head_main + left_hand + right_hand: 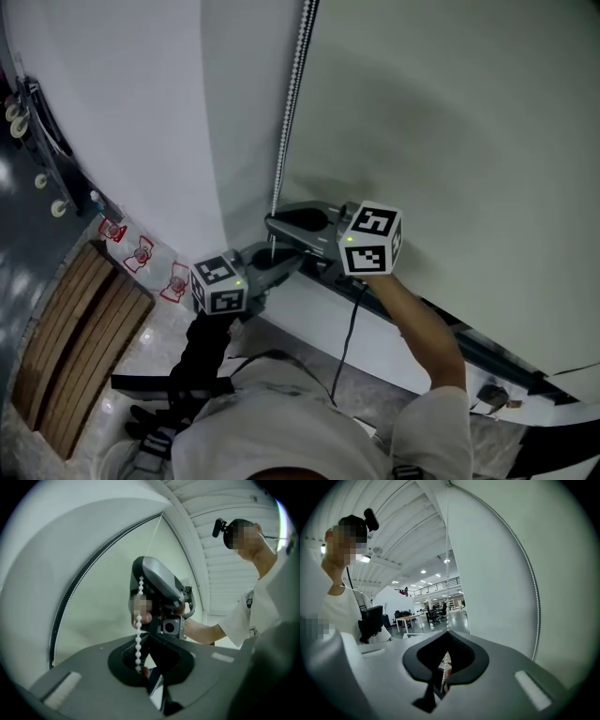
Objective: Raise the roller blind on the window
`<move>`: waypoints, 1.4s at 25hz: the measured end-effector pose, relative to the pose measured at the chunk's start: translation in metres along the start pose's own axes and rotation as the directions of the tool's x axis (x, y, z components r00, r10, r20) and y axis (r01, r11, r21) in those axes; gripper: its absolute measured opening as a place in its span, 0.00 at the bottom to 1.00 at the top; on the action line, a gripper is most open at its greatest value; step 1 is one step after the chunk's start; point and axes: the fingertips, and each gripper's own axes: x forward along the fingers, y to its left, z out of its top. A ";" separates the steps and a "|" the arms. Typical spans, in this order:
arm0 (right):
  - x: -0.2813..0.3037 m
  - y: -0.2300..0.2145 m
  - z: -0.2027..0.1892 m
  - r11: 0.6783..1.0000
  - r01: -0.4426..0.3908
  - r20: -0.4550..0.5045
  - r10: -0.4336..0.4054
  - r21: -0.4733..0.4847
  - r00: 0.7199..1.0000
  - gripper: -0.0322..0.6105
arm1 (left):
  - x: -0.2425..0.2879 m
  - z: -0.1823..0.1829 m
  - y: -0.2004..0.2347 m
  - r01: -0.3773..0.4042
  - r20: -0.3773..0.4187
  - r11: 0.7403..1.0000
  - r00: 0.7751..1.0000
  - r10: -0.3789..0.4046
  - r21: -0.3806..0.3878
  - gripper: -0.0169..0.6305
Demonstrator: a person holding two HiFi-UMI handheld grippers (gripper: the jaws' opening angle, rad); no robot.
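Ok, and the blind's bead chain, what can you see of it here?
The bead chain is a thin string of small white beads, plastic by the look. It hangs straight down beside the pale roller blind, passes through the shut right gripper, then runs on into the left gripper, whose jaws are together on it too. A second strand follows the blind's edge.

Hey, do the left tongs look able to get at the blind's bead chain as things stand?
Yes, it looks so. The bead chain runs straight down into the left tongs, whose jaws appear closed on it. That is just below the right tongs, which grip the same chain. Nothing lies in the way.
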 end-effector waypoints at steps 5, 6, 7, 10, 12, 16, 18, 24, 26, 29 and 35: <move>-0.003 -0.006 0.006 1.000 0.005 0.060 -0.007 0.024 0.998 0.06 | -0.002 0.005 0.000 0.002 0.015 1.000 1.000 -0.002 0.007 0.02; -0.004 -0.007 0.006 1.000 0.010 0.070 -0.012 0.028 0.998 0.06 | -0.002 0.005 0.000 0.002 0.014 1.000 1.000 -0.002 0.007 0.02; -0.004 -0.009 0.008 0.999 0.011 0.078 -0.013 0.032 0.997 0.06 | -0.001 0.004 0.000 0.002 0.013 1.000 1.000 -0.002 0.007 0.02; -0.008 -0.011 0.024 1.000 -0.002 0.118 -0.001 0.031 0.993 0.18 | -0.002 0.005 0.001 0.000 0.013 1.000 1.000 -0.001 0.008 0.02; -0.011 -0.012 0.048 1.000 -0.001 0.159 0.000 0.007 0.987 0.24 | -0.002 0.004 0.001 0.002 0.011 1.000 1.000 -0.002 0.008 0.02; -0.018 -0.011 0.119 0.996 0.015 0.235 0.005 -0.085 0.972 0.26 | -0.001 0.001 0.000 0.005 0.007 1.000 1.000 -0.005 0.004 0.02; -0.021 -0.005 0.158 0.992 0.010 0.274 0.025 -0.127 0.962 0.26 | -0.001 0.000 -0.001 0.006 0.005 1.000 1.000 -0.006 0.005 0.02; -0.032 0.008 0.240 0.969 0.038 0.343 0.051 -0.246 0.938 0.26 | -0.002 -0.002 -0.001 0.005 0.006 1.000 1.000 -0.005 0.002 0.02; -0.038 0.006 0.260 0.965 0.051 0.369 0.049 -0.258 0.928 0.25 | -0.002 -0.001 0.000 0.002 0.007 1.000 1.000 -0.002 -0.001 0.02; -0.049 0.001 0.285 0.961 0.071 0.405 0.045 -0.266 0.913 0.24 | -0.001 0.002 0.000 0.000 0.006 1.000 1.000 0.000 -0.002 0.02; -0.054 0.004 0.295 0.962 0.065 0.445 0.063 -0.265 0.893 0.20 | -0.007 -0.008 0.002 0.002 0.002 1.000 1.000 -0.002 0.003 0.02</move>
